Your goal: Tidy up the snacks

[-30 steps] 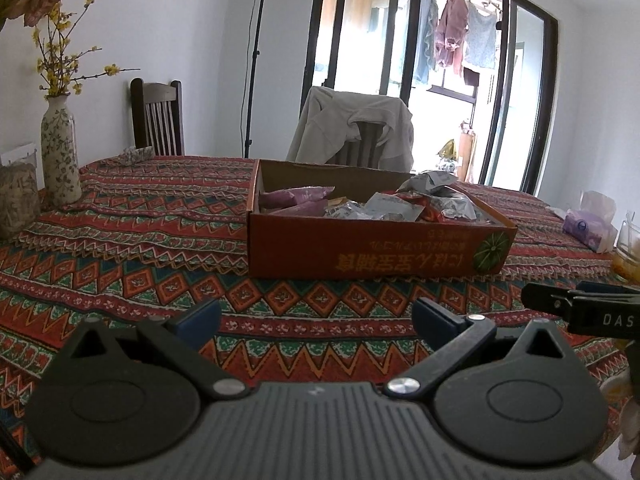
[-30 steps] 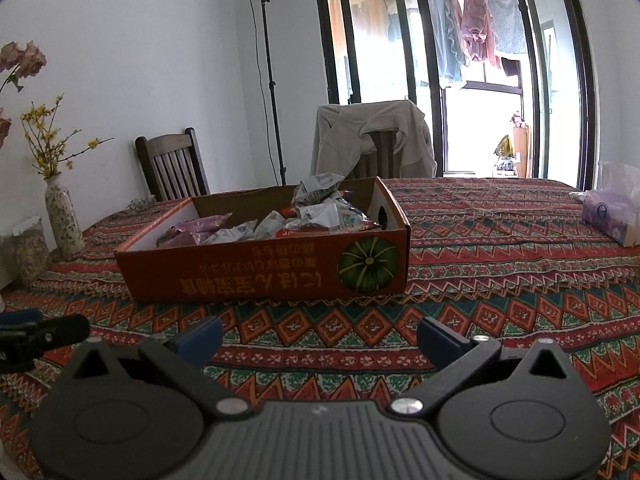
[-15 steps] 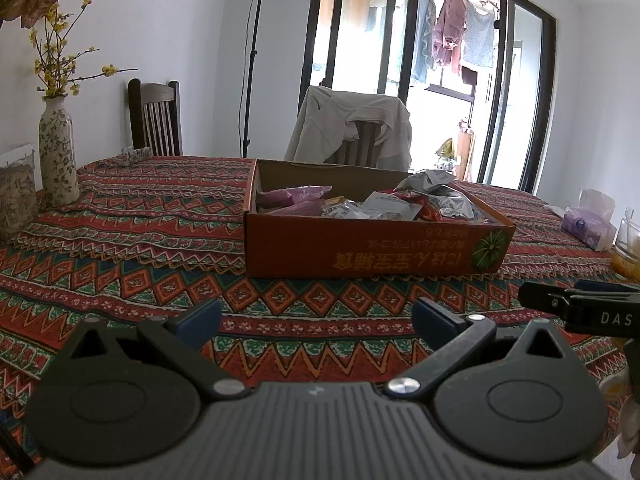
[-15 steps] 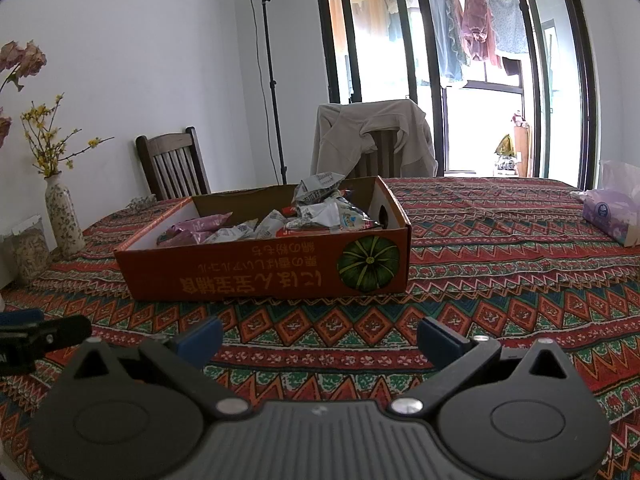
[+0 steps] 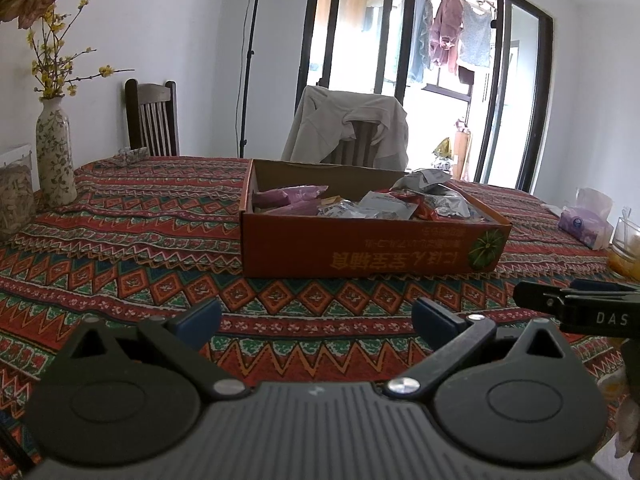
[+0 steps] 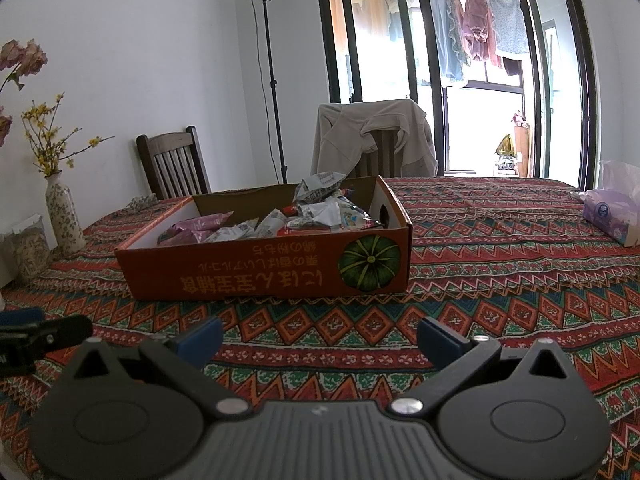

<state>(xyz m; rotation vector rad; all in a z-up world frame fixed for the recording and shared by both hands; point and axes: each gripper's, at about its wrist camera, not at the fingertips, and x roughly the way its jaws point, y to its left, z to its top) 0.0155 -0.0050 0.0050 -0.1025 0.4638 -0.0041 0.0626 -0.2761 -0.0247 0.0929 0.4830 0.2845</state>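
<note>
On the patterned tablecloth (image 5: 120, 240), the snack box (image 5: 360, 248) lies crosswise ahead of both tongs, left (image 5: 316, 314) and right (image 6: 320, 334), each wide open and empty.

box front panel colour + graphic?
Orange-red cardboard box with yellow print and a green pumpkin graphic; clearest in the right wrist view.

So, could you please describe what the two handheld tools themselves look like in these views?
Both look alike. The left tool and right tool each have a dark grey ribbed body, two round black discs, black linkage arms with silver pivot screws, and blue pads on the fingertips. In the left view, the right tool's side shows white letters "DAS". No cables or sleeves are visible.
</note>
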